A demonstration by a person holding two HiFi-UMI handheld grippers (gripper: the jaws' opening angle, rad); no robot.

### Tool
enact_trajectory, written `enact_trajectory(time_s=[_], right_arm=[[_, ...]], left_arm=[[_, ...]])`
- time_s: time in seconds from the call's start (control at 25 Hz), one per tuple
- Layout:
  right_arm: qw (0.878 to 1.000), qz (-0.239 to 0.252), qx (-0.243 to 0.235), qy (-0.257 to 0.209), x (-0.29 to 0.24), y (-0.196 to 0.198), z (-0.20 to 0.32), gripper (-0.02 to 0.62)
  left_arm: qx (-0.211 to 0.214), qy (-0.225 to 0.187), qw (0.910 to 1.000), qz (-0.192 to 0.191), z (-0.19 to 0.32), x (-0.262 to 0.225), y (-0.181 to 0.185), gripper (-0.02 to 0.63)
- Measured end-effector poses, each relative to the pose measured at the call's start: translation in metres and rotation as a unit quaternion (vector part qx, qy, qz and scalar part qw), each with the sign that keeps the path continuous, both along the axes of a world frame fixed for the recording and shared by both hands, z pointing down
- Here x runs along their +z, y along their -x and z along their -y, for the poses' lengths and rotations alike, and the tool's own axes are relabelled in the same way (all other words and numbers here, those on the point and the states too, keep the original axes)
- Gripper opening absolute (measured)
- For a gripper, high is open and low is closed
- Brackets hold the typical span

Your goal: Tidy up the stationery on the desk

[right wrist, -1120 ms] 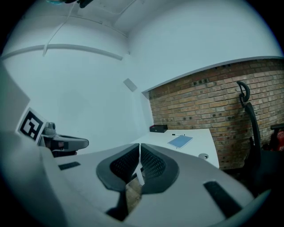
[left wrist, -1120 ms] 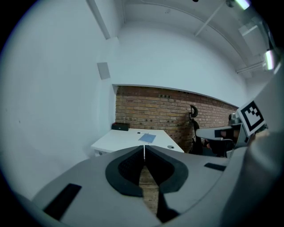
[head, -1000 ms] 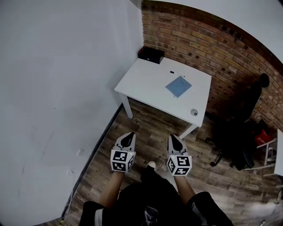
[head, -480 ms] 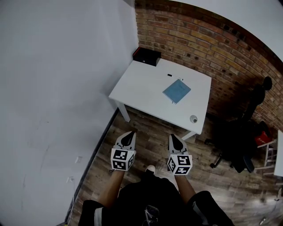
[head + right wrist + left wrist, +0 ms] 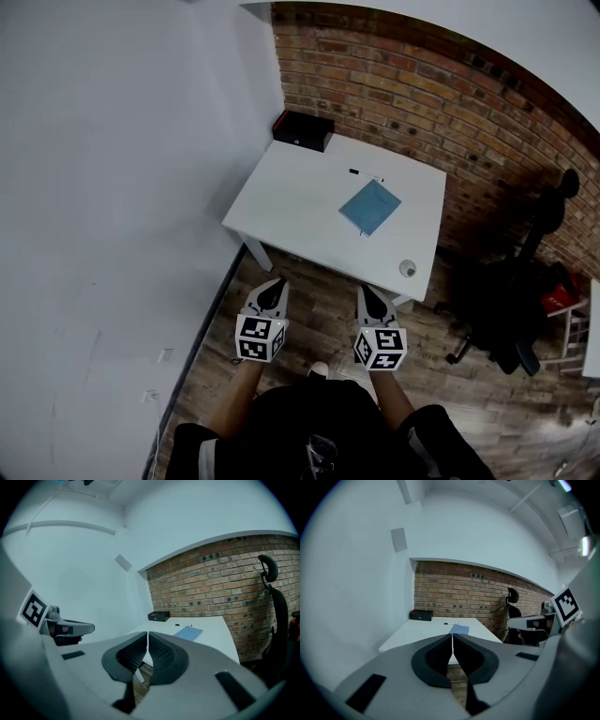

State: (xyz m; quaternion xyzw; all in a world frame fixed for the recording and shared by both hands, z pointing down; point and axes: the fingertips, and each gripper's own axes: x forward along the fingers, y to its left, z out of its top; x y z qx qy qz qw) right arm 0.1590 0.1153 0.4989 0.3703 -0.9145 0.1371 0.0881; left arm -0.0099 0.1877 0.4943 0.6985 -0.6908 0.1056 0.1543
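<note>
A white desk (image 5: 300, 202) stands in the corner against the brick wall. On it lie a blue notebook (image 5: 369, 207), a dark pen (image 5: 367, 175) beyond it, a black box (image 5: 303, 130) at the far left corner and a small round thing (image 5: 407, 268) near the front right corner. My left gripper (image 5: 275, 286) and right gripper (image 5: 367, 292) are side by side over the wooden floor, just short of the desk's front edge, both shut and empty. The left gripper view shows the notebook (image 5: 459, 629) past the shut jaws; the right gripper view shows the same notebook (image 5: 188, 633) and box (image 5: 159, 616).
A white wall (image 5: 112, 216) runs along the left. A black office chair (image 5: 511, 300) stands to the right of the desk, with a red thing (image 5: 560, 292) and another white surface (image 5: 591, 328) beyond it. Wooden floor (image 5: 309, 319) lies between me and the desk.
The desk has come nearer in the head view as I walk toward it. Both grippers stay shut and keep their place side by side in front of me.
</note>
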Motion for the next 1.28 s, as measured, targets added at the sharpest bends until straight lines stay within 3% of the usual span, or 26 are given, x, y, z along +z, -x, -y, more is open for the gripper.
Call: enact_trajectory(time_s=[0.76, 1.04, 1.28], right_arm=[[0.999, 0.002, 0.043, 0.004, 0.0, -0.01, 0.032, 0.025], [0.997, -0.006, 0.072, 0.008, 0.004, -0.013, 0.061, 0.025], [0.994, -0.014, 0.103, 0.015, 0.013, 0.009, 0.096, 0.025]], left_arm=[[0.039, -0.001, 0.9992, -0.004, 0.056, -0.002, -0.002, 0.018], [0.068, -0.002, 0.9977, -0.009, 0.095, 0.002, 0.001, 0.018], [0.103, -0.001, 0.9946, -0.011, 0.146, 0.011, 0.024, 0.019]])
